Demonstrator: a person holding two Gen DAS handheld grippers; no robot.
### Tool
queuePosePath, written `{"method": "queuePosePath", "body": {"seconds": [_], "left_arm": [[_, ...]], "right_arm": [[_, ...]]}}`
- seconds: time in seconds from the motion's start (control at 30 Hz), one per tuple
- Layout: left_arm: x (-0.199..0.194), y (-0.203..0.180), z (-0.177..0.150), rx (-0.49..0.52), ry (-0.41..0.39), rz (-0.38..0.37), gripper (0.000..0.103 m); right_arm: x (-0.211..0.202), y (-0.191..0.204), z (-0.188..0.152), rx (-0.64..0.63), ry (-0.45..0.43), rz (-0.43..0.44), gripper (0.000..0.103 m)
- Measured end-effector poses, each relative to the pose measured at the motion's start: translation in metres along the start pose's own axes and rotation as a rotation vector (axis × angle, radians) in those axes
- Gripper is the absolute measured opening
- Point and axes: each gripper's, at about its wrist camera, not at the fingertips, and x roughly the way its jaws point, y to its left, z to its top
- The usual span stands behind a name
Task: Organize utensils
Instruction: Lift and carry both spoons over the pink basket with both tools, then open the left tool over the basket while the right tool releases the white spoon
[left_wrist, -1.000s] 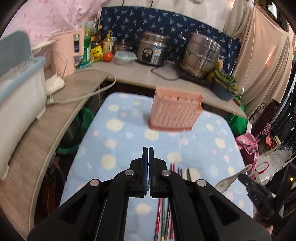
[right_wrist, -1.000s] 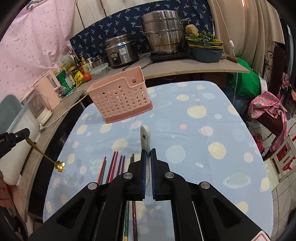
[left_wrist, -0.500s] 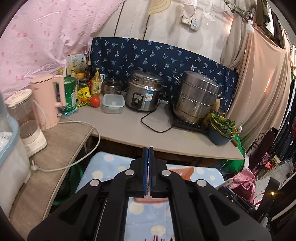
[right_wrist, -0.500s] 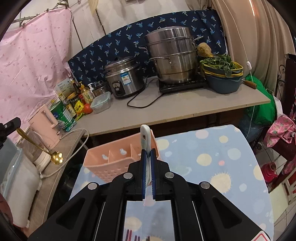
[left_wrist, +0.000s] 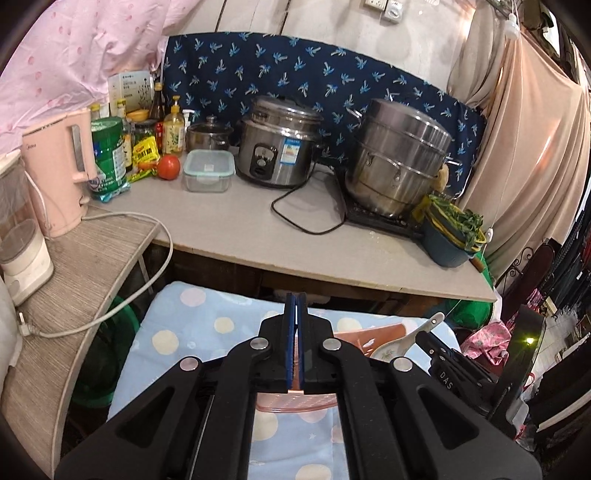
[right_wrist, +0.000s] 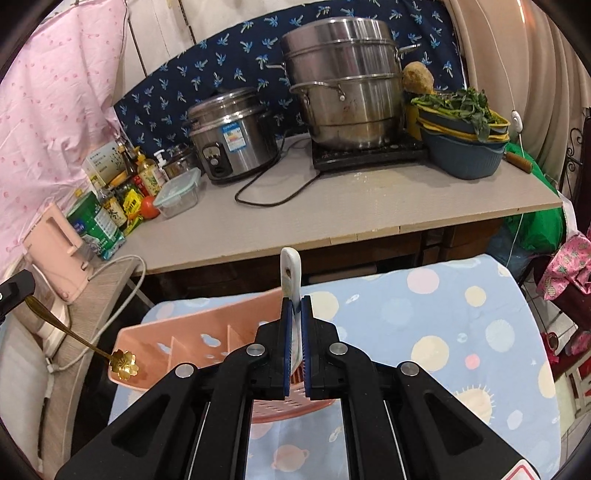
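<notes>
The pink perforated utensil holder (right_wrist: 192, 343) with dividers stands on the dotted blue cloth, right under both grippers; in the left wrist view only a part of the holder (left_wrist: 351, 338) shows behind the fingers. My right gripper (right_wrist: 294, 299) is shut on a white ceramic spoon (right_wrist: 290, 269), handle up, over the holder; it also shows in the left wrist view (left_wrist: 402, 341). My left gripper (left_wrist: 296, 295) is shut on a gold spoon with a flower-shaped end (right_wrist: 123, 363), which hangs over the holder's left end.
A grey counter (left_wrist: 258, 236) behind the table carries a rice cooker (left_wrist: 277, 142), a steel steamer pot (left_wrist: 399, 155), a blue bowl of greens (left_wrist: 448, 236), a food box, bottles and a pink kettle (left_wrist: 59, 173). A white cable (left_wrist: 147, 288) hangs at the left.
Both grippers have lifted from the chopsticks on the cloth and moved forward over the pink holder. Each still holds its spoon.
</notes>
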Motion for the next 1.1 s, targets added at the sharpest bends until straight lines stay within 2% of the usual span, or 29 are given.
{"method": "queuePosePath", "body": {"seconds": [0.27,0.43,0.57,0.63,0.7,0.77,0.9,1.1], "left_arm": [[0.024,0.009,-0.017,-0.005,0.039,0.035,0.001],[0.034,0.018,-0.024,-0.002,0.05,0.09,0.002],[0.036,0.028,-0.026,-0.027,0.073,0.097,0.002],[0.033,0.03,-0.028,-0.031,0.07,0.095,0.005],[0.029,0.03,-0.029,-0.034,0.068,0.091,0.019],[0.024,0.03,-0.035,-0.033,0.063,0.087,0.027],[0.025,0.03,-0.049,-0.029,0.081,0.078,0.027],[0.05,0.032,-0.061,-0.034,0.136,0.116,0.027]], "right_arm": [[0.022,0.003,-0.015,-0.019,0.049,0.002,0.006],[0.017,0.003,-0.026,-0.021,0.051,0.0,0.007],[0.009,0.004,-0.03,-0.025,0.042,0.005,0.008],[0.005,0.003,-0.032,-0.027,0.039,0.003,0.008],[0.006,0.0,-0.033,-0.023,0.045,-0.002,0.008],[0.01,-0.005,-0.034,-0.012,0.056,-0.007,0.008],[0.019,-0.012,-0.037,0.01,0.081,0.002,0.008],[0.027,-0.011,-0.038,-0.001,0.093,0.018,0.011]]}}
